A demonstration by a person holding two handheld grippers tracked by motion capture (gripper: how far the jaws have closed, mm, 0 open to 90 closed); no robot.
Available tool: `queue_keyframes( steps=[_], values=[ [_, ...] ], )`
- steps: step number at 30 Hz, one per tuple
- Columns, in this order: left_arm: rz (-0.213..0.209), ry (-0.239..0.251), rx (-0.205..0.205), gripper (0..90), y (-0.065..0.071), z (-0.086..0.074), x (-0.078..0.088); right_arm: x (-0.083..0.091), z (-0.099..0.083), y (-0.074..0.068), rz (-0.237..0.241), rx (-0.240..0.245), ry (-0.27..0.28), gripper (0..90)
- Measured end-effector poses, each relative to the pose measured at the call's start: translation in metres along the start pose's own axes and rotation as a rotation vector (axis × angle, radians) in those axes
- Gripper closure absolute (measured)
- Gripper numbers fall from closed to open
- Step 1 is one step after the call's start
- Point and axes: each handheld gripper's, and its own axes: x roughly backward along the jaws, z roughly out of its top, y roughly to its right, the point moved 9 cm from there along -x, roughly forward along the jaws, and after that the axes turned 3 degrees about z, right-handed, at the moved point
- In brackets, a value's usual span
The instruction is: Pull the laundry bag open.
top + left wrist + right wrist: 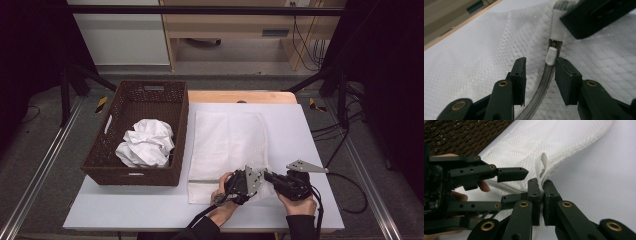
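Item: one white mesh laundry bag point(227, 145), lying flat on the white table point(300, 125), right of the basket, its zipper end at the near edge between the two hands.

Item: one zipper point(541, 87), grey tape, running along the bag's near end. One white zipper pull point(551, 56) hangs from the slider, just below a ribbed white end cover point(557, 25).

Item: left gripper point(540, 75), one. Jaws stand part open and straddle the zipper tape; the pull sits just beside the right-hand pad, and neither pad presses on it. It holds nothing.

Item: right gripper point(541, 195), one. Jaws closed, pinching the bag's edge at the base of a white fabric loop point(543, 166), which stands up above the pads. In the left gripper view it appears as a dark block at the far end of the zipper.

Item: one dark brown woven basket point(137, 175), on the left part of the table, containing one crumpled white bundle point(146, 142), probably more cloth or mesh; its kind cannot be told.

Step in hand, as judged: working the bag's zipper. The right gripper anchors the bag at the zipper's end while the left lines up on the pull; the pull is not yet gripped.

Next move, as judged: the left jaws need to shift slightly toward the pull and close squarely on it, then draw it along the tape while the right gripper holds the bag taut. A grip on the tape instead of the pull would only bunch the mesh.

Count: grippers two, hands two, bag one, basket one, bundle one.
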Motion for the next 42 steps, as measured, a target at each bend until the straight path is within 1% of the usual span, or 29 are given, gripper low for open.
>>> queue_keyframes(
  steps=[1, 3, 6, 7, 9, 10, 13, 14, 16, 20, 24, 27, 29, 31, 34, 35, 38, 40, 41, 42],
  values=[
    [-0.007, -0.009, -0.003, 58.0, 0.001, -0.002, -0.001, 0.0, 0.0, -0.001, 0.002, -0.005, -0.002, 86.2],
    [0.002, -0.01, -0.005, 57.7, 0.002, -0.002, -0.002, -0.001, 0.0, -0.002, 0.003, 0.003, -0.004, 86.1],
    [0.023, -0.018, 0.009, 57.9, -0.001, -0.001, -0.005, -0.002, -0.001, -0.002, 0.003, 0.001, -0.009, 86.2],
    [0.024, -0.017, 0.015, 57.8, -0.002, 0.0, -0.006, -0.001, -0.001, -0.002, 0.004, -0.002, -0.011, 86.2],
    [0.034, -0.004, 0.031, 56.6, -0.004, 0.002, -0.006, -0.001, 0.0, -0.002, 0.004, 0.003, -0.006, 86.2],
    [0.044, -0.003, 0.032, 56.6, -0.006, 0.003, -0.005, 0.0, 0.0, -0.001, 0.005, 0.001, -0.004, 86.2],
    [0.066, 0.009, 0.028, 55.0, -0.009, 0.005, -0.003, 0.0, 0.0, -0.001, 0.007, -0.002, -0.005, 86.2],
    [0.072, 0.008, 0.018, 55.0, -0.01, 0.005, -0.003, -0.001, 0.0, -0.002, 0.008, 0.002, -0.005, 86.2],
    [0.077, 0.013, 0.012, 55.2, -0.01, 0.006, -0.003, -0.001, 0.0, -0.003, 0.009, -0.002, -0.009, 86.2],
    [0.068, 0.019, 0.002, 58.3, -0.006, 0.007, -0.004, -0.001, 0.0, -0.003, 0.011, -0.001, -0.008, 86.2],
    [0.075, 0.038, -0.006, 63.9, -0.005, 0.01, -0.004, 0.0, 0.0, -0.002, 0.014, -0.003, -0.005, 86.2],
    [0.081, 0.054, -0.016, 65.2, -0.005, 0.012, -0.002, 0.0, 0.0, -0.002, 0.013, -0.007, -0.005, 86.2],
    [0.072, 0.049, -0.021, 65.8, -0.004, 0.011, -0.002, 0.001, 0.001, -0.002, 0.014, -0.008, -0.003, 86.2],
    [0.066, 0.059, -0.023, 66.8, -0.003, 0.011, -0.001, 0.001, 0.001, -0.003, 0.014, -0.008, -0.002, 86.2],
    [0.053, 0.06, -0.041, 70.2, 0.0, 0.011, -0.001, 0.0, 0.001, -0.003, 0.017, -0.004, -0.003, 86.2],
    [0.048, 0.061, -0.042, 72.4, 0.001, 0.011, -0.001, 0.0, 0.001, -0.003, 0.016, -0.006, -0.003, 86.2],
    [0.038, 0.068, -0.043, 74.6, 0.001, 0.012, -0.001, 0.001, 0.001, -0.003, 0.013, -0.008, -0.003, 86.2],
    [0.033, 0.066, -0.045, 75.2, 0.002, 0.012, -0.001, 0.001, 0.001, -0.002, 0.013, -0.006, -0.003, 86.3],
    [0.025, 0.058, -0.055, 76.6, 0.002, 0.011, 0.0, 0.0, 0.0, -0.001, 0.013, -0.009, -0.003, 86.2],
    [0.025, 0.059, -0.058, 77.7, 0.003, 0.011, -0.001, 0.0, 0.0, -0.001, 0.012, -0.01, -0.004, 86.2]
  ],
)
